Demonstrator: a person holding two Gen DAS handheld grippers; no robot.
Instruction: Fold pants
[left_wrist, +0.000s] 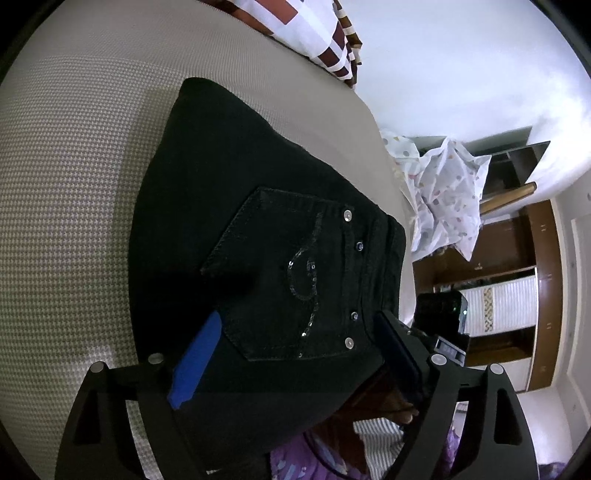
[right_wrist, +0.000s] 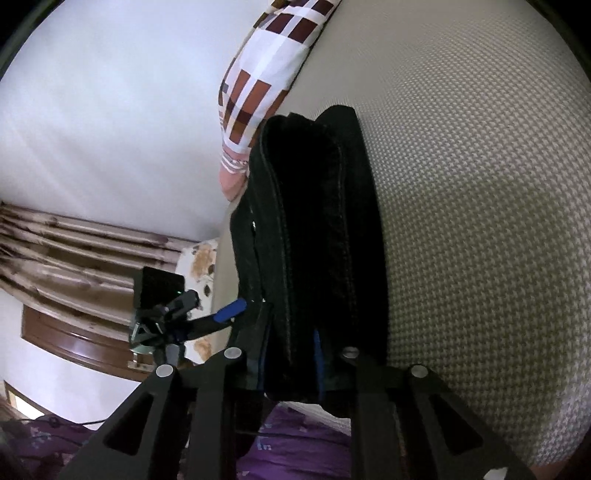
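Left gripper (left_wrist: 295, 365) agape over black denim pants (left_wrist: 258, 206); right gripper (right_wrist: 291, 365) clamping folded edge. Risk: stack slumping on release.

Soft, even room light — no hard glare, only a pale wash over the plain white wall (left_wrist: 461, 66). The folded black denim pants (left_wrist: 258, 229) swallow detail, though sequins and rivets catch small glints. Both fisheye views bow strongly, corners going black. The right wrist view looks slightly smeared — perhaps motion — around the striped brown curtain (right_wrist: 74, 254).
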